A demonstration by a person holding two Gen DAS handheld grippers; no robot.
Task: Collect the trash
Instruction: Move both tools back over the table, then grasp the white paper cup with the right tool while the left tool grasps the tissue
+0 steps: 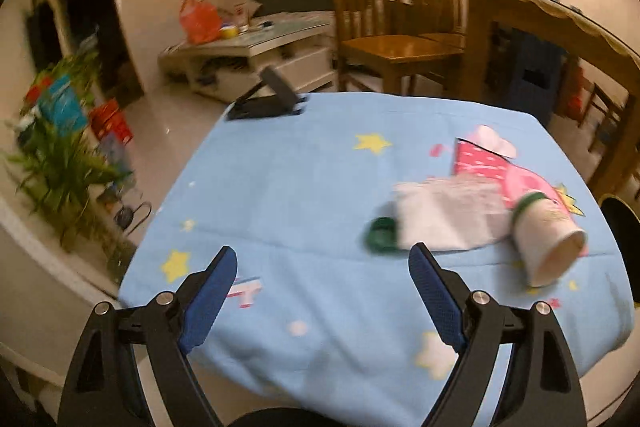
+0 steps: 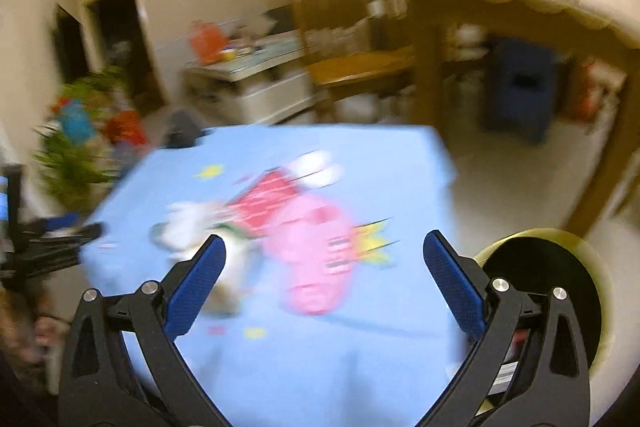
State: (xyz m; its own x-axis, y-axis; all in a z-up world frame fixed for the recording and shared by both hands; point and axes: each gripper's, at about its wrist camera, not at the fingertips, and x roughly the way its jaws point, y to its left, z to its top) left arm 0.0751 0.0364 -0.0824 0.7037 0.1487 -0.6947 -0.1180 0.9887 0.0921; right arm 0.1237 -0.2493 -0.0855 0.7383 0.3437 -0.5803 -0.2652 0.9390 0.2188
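Left wrist view: our left gripper [image 1: 322,259] hangs spread and empty; the right gripper [image 2: 324,247] likewise. Just beyond, on the blue tablecloth [image 1: 280,187], lie a tipped paper cup [image 1: 548,247], a crumpled white tissue [image 1: 452,217] and a green lid [image 1: 382,235]. We judge all light and crushable; pinch the cup's rim.

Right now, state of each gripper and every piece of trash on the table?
left gripper: open, empty, above the near edge of the table.
right gripper: open, empty, view blurred.
paper cup: tipped on its side, mouth facing the camera.
tissue: lying flat, crumpled, touching the cup.
green lid: flat on the cloth, partly under the tissue.
trash bin: open, beside the table on the right.
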